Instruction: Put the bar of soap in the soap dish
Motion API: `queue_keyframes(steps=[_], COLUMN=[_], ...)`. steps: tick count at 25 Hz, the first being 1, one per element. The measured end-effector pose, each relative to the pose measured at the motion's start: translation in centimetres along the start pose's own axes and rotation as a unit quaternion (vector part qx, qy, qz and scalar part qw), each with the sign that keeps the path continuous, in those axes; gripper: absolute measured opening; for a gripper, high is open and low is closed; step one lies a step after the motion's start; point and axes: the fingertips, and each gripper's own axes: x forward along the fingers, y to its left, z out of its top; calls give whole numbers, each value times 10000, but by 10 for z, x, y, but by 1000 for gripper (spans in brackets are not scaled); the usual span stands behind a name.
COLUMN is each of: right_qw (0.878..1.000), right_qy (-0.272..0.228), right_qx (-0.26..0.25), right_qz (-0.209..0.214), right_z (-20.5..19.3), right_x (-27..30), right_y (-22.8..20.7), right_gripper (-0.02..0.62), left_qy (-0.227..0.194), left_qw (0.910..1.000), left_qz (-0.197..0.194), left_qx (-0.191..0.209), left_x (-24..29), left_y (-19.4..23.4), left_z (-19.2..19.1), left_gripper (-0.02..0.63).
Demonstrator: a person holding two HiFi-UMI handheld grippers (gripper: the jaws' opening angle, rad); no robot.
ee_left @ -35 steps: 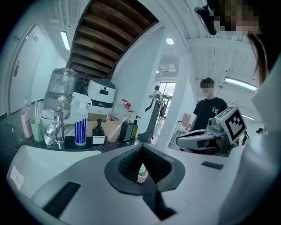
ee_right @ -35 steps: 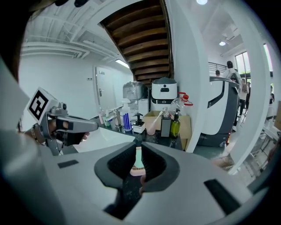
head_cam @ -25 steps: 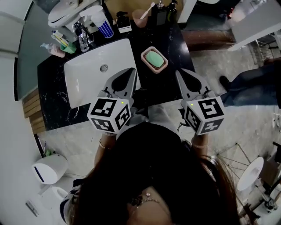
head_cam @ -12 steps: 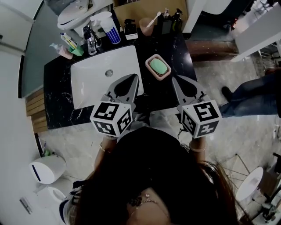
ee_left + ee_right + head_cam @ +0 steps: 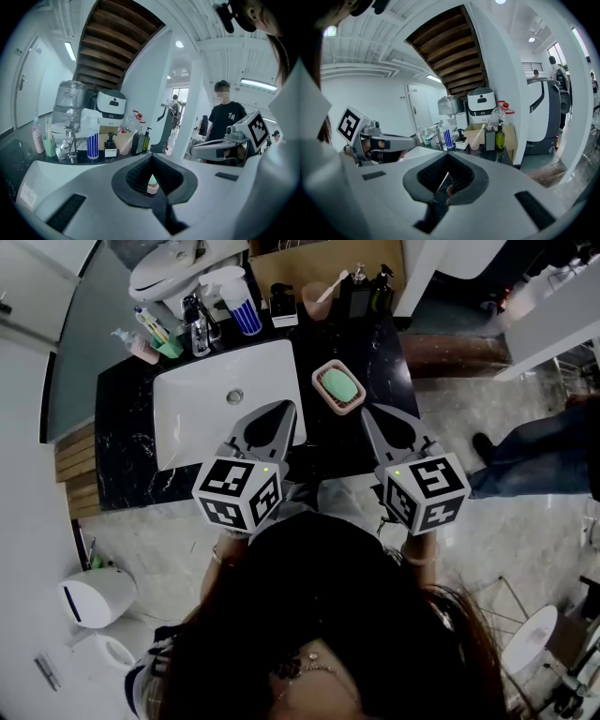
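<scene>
A green bar of soap lies in the pink soap dish on the black counter, just right of the sink. Both grippers hover over the counter's front edge, short of the dish. My left gripper is shut and empty, its tips over the sink's right front corner. My right gripper is also shut and empty, a little right of and nearer than the dish. In the left gripper view, the dish with the soap shows through the gap behind the closed tips of the left gripper. The right gripper holds nothing.
The white sink fills the counter's left half, with a faucet, a blue striped cup and pump bottles along the back. A person in a dark top stands to the right. A white bin is on the floor at left.
Both grippers stay shut and keep about the same place. The head view has shifted a little, so the counter sits slightly further right in the picture.
</scene>
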Motion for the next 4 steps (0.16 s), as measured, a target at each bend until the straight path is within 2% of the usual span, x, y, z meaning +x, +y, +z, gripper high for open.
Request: queue_keyframes(steps=[4], right_qw=[10000], right_qy=[14], right_qx=[-40], right_qz=[15], right_z=[-1], right_x=[-1], right_y=[1], right_gripper=[8], left_qy=[-11], left_qw=[10000], left_qz=[29], left_qx=[3], left_x=[-1], left_y=[-1], left_z=[0], left_gripper=[2])
